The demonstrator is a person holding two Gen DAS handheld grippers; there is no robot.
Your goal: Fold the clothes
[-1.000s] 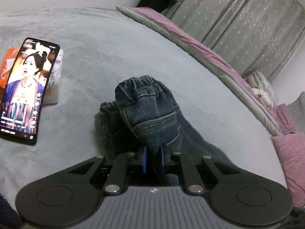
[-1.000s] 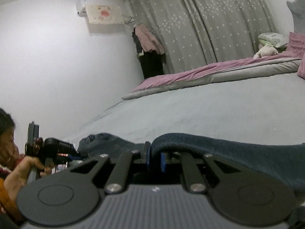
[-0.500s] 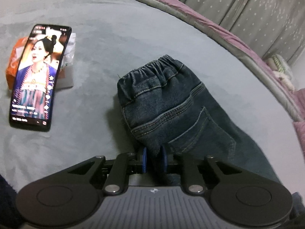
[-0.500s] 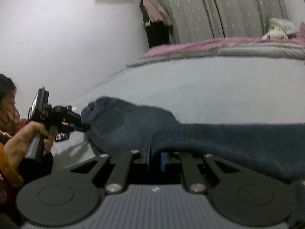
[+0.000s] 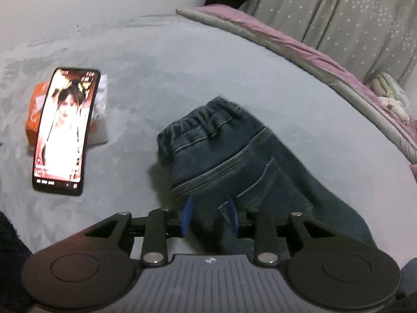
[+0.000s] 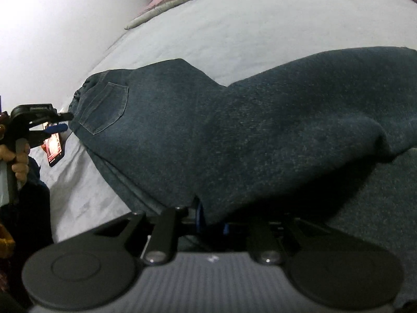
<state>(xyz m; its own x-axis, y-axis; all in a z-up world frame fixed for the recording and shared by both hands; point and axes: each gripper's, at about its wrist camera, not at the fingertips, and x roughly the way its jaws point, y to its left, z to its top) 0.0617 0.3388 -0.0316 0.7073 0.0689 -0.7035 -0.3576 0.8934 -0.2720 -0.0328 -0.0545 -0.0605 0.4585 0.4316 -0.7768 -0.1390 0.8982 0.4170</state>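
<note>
Dark jeans [image 5: 234, 161] lie spread on a grey bed [image 5: 182, 60], their fabric passing between the parted blue fingers [image 5: 188, 216] of the left gripper [image 5: 209, 217], while the right gripper [image 6: 211, 224] pinches a fold of denim; a lit phone [image 5: 63, 130] lies left of the left fingers.

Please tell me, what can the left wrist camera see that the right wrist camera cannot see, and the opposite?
Only the left wrist view shows the orange packet under the phone and the star-patterned curtain. Only the right wrist view shows the person's hand holding the left gripper, and the spread trouser leg. Both show the jeans, the grey bed cover and the phone.
</note>
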